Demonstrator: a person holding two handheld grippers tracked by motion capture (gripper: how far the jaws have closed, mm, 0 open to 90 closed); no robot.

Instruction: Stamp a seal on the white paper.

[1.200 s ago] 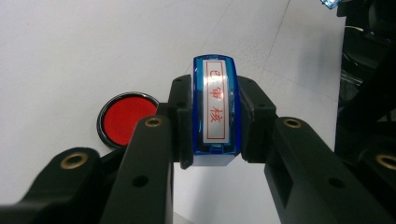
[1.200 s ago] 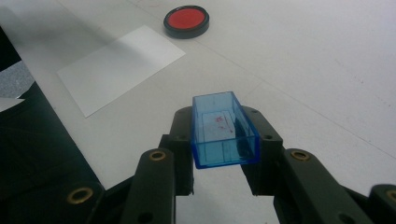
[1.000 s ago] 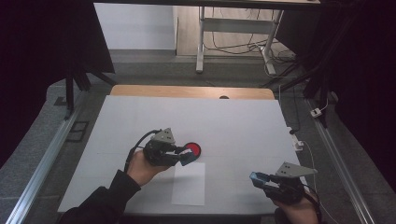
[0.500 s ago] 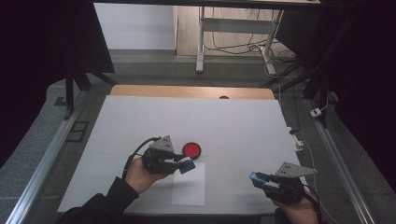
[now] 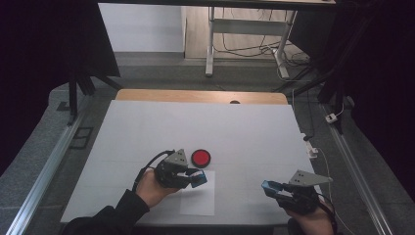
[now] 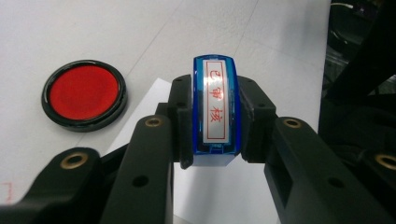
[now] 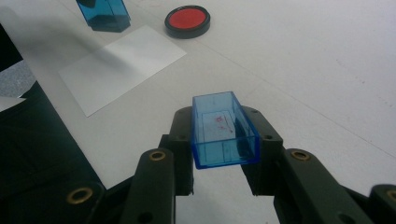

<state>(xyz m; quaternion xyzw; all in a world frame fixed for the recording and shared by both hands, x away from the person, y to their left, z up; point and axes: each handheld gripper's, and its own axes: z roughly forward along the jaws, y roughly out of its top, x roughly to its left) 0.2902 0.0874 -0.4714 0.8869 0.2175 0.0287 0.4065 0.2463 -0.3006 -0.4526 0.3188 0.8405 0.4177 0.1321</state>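
**Stamp and cap held apart over white table**

A blue stamp [image 6: 215, 112] is seen clamped between the jaws of the left gripper [image 5: 192, 177], its label strip carrying three red characters, the upper ones partly washed out by glare. In the right gripper view the stamp [image 7: 103, 14] hangs above the far corner of a white sheet [image 7: 122, 65] of paper. The right gripper [image 7: 224, 135] is closed on an open blue cap [image 7: 223, 130], a clear plastic box with faint red smudges inside; no writing on it can be read.

A round ink pad [image 5: 200, 157], red in a black rim, lies uncovered on the table [image 5: 244, 132], just beyond the left gripper and close to the sheet's [image 5: 198, 198] far edge. In the left gripper view the pad [image 6: 84, 94] is seen to the left of the stamp, apart from it.

The right gripper [image 5: 274, 188] is held near the table's front right corner, well apart from the left. The middle and far parts of the table lie open up to a wooden strip [image 5: 200, 96] along the far edge. Metal rails [image 5: 46, 166] run down both sides, and cables [image 5: 313, 147] and a plug lie off the right edge.
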